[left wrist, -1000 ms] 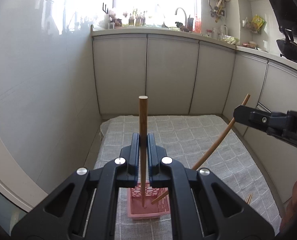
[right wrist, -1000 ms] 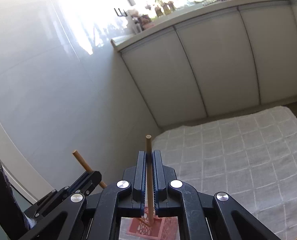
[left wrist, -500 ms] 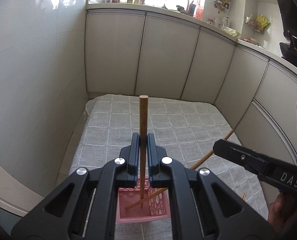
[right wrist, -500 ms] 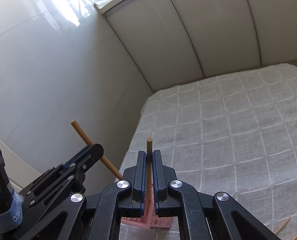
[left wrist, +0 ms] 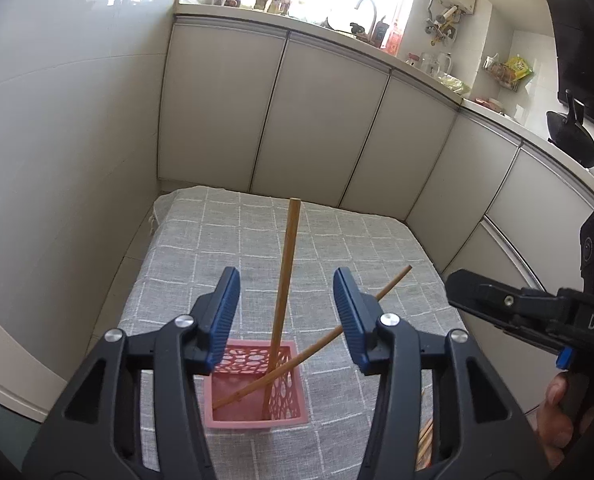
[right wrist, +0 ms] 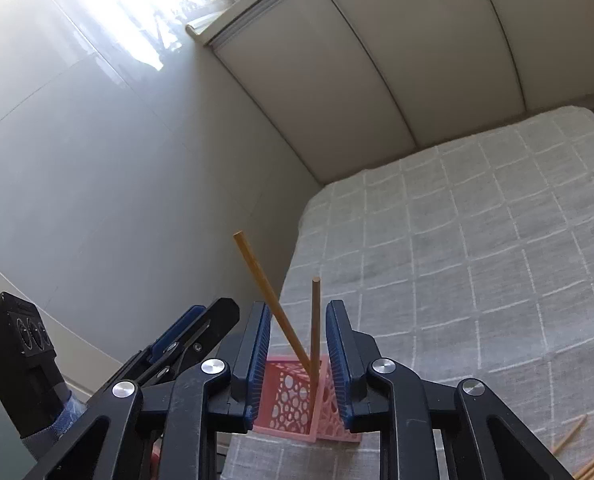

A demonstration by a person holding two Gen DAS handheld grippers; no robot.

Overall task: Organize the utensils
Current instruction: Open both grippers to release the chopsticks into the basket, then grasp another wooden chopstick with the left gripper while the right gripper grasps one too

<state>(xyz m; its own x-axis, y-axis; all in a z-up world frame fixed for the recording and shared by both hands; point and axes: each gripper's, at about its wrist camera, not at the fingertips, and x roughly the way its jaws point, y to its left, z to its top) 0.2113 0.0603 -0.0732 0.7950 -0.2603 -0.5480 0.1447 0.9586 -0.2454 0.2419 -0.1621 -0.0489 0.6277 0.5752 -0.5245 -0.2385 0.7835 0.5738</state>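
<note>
- Just now, the release step is in hand: the jaws of the left hand-held gripper (left wrist: 286, 316) are opening and stand well apart, with one chopstick (left wrist: 283, 288) between them but touched by neither pad.
- Likewise, the jaws of the right hand-held gripper (right wrist: 298, 354) are opening; a second chopstick (right wrist: 315, 320) stands between its pads without being pressed.
- Directly below and just ahead of both hand-held grippers, a pink basket (left wrist: 257, 420) is seen on the cloth-covered desk (left wrist: 377, 248), and the lower ends of both chopsticks are lodged in it.
- One chopstick is held nearly upright by the basket wall; the other is tilted far over toward the right hand-held gripper's side, its top leaning out past the rim.
- To the near right of the right hand-held gripper, loose chopsticks (right wrist: 577, 452) are left lying on the cloth, so the task is judged unfinished.
- Next, both hand-held grippers should be drawn back and up without brushing the leaning sticks, as the light basket could be tipped.
- Then the loose chopsticks should be approached with jaws apart.
- Farther ahead, only bare cloth and cabinet doors (left wrist: 317, 120) are seen.
</note>
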